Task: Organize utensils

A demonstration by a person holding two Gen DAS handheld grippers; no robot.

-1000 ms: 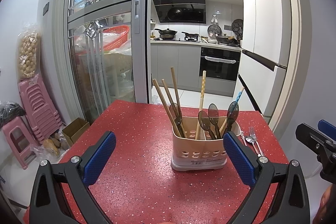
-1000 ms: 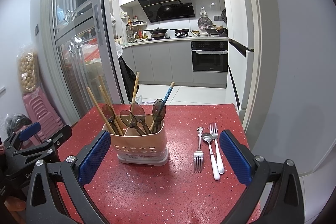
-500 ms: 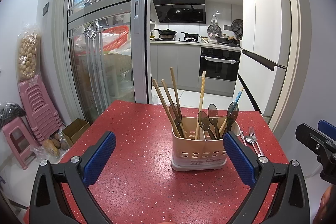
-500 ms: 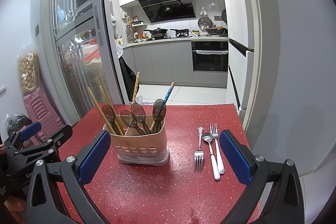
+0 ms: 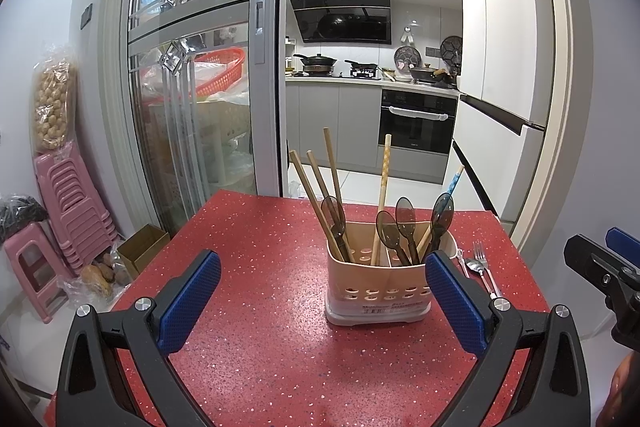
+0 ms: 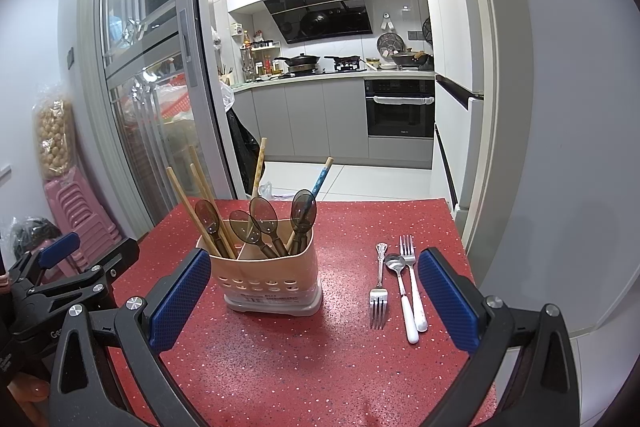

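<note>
The right hand-held gripper point(image 6: 314, 301) hangs wide open and empty above the red surface point(image 6: 280, 359); the left hand-held gripper point(image 5: 322, 303) is likewise spread wide, gripping nothing. Just ahead of the right one lie a metal fork point(image 6: 379, 285), a white-handled spoon point(image 6: 402, 293) and a white-handled fork point(image 6: 412, 281), side by side, apart from the beige holder point(image 6: 272, 281); these three seem left to sort. The holder, standing mid-surface, already carries chopsticks point(image 5: 316, 195) in its left compartment and dark plastic spoons point(image 6: 260, 225) mostly in the right; so the task looks largely done.
</note>
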